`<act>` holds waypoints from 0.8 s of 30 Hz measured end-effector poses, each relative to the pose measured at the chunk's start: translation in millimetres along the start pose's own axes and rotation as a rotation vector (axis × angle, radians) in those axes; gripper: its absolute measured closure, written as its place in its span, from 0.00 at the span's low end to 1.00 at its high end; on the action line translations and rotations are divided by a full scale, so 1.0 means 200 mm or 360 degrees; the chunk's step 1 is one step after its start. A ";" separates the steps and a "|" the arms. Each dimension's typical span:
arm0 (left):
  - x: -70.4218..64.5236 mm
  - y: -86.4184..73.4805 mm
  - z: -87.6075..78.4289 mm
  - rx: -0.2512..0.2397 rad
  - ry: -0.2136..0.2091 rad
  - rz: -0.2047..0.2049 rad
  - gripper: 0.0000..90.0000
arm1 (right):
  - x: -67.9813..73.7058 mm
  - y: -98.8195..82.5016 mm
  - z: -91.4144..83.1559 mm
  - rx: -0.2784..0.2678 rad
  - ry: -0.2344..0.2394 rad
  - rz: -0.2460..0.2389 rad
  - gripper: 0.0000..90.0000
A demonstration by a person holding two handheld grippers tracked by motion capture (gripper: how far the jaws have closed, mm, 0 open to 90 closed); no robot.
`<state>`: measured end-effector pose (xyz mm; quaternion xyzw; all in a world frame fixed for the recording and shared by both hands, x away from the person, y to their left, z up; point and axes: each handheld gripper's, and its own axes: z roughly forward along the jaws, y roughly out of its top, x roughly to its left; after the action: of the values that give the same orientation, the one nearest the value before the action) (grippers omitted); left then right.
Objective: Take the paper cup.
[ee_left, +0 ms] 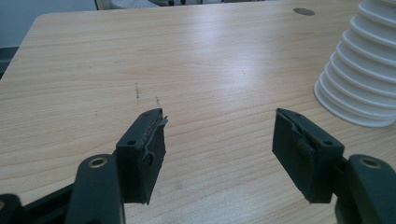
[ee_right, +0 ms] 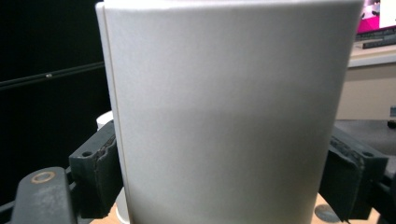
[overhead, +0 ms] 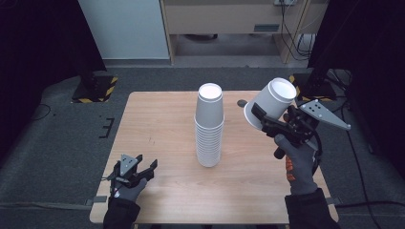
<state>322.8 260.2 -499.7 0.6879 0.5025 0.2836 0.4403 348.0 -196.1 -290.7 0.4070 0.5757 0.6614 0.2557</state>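
Right gripper (overhead: pixel 263 120) raised at frame right, jaws clamped on white paper cup (overhead: pixel 271 102), tilted, axis leaning upper right. Left gripper (overhead: pixel 143 168) low at lower left, jaws wide, empty. Cup stack (overhead: pixel 209 126) upright mid-worktop (overhead: pixel 157 124).

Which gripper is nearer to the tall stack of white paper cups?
Right. The right gripper holds a single white paper cup beside the stack; the left gripper rests open, farther off.
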 end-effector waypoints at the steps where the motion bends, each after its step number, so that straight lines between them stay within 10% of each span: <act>1: 0.00 0.00 0.00 -0.0001 0.0001 -0.0002 0.37 | -0.01 -0.01 -0.01 0.0002 -0.0001 0.0009 0.17; 24: -0.05 0.01 0.00 -0.0008 -0.0040 0.0012 0.36 | -0.13 -0.29 -0.15 0.0120 -0.0024 0.0110 0.17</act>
<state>320.7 249.8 -498.1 0.6922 0.4936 0.2779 0.4472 329.4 -222.0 -352.6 0.4410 0.5838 0.6447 0.2216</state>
